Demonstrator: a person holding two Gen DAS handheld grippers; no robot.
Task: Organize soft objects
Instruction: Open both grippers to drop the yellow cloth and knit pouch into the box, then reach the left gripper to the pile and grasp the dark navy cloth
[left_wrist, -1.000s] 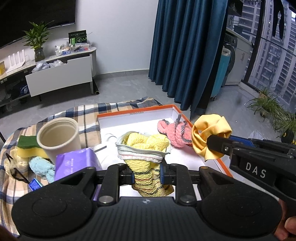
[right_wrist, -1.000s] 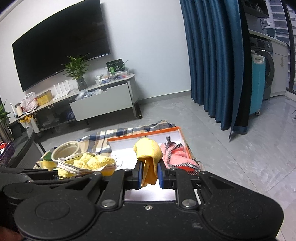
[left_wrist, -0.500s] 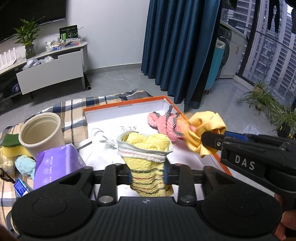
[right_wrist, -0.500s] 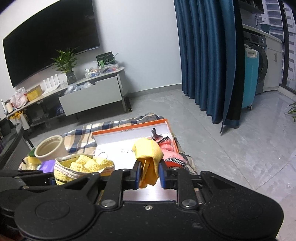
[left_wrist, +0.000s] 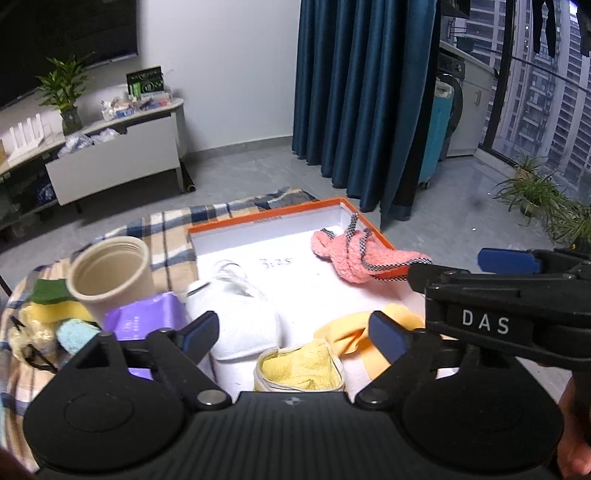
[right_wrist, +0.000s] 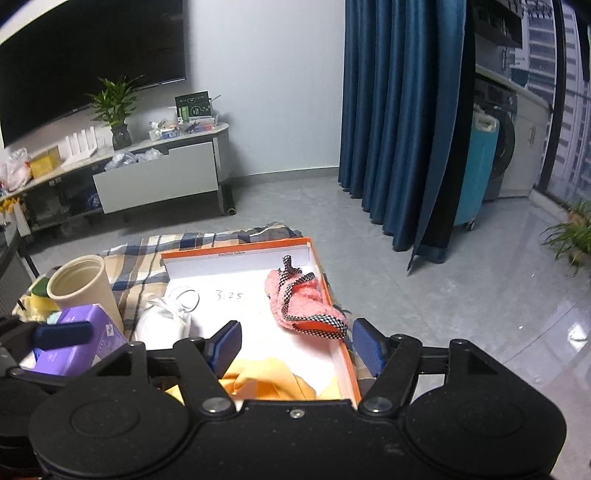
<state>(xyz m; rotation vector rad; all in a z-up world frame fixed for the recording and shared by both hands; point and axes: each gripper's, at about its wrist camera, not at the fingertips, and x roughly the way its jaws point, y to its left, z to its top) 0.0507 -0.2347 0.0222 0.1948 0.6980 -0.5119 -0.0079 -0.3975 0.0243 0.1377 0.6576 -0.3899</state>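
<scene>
At the bottom centre of the left wrist frame I see the yellow knitted sock (left_wrist: 299, 369) lying loose in the orange-rimmed box (left_wrist: 266, 219), its grey-edged cuff facing the camera. Just to its right lies the yellow cloth (left_wrist: 354, 328), which fills the bottom centre of the right wrist frame. My left gripper (left_wrist: 291, 334) has just been opening; its blue-padded fingers (left_wrist: 201, 334) stand wide apart, with the sock lower in the frame between them and touched by neither pad. My right gripper (right_wrist: 295, 345) has just been opening too, its fingers (right_wrist: 225, 345) spread, the cloth lying below and between them without contact. A white pouch (left_wrist: 240, 321) sits just left of the sock on the box's white floor, and a pink fuzzy sock with checkered trim (left_wrist: 354, 254) drapes over the box's right rim in the centre right of the frame. Left of the box, on the plaid-covered tabletop (left_wrist: 166, 232), stand a cream cup (left_wrist: 110, 273) and a purple packet (left_wrist: 147, 314), with a light blue fuzzy piece (left_wrist: 74, 334) and a green-and-yellow sponge (left_wrist: 48, 299) further left.
</scene>
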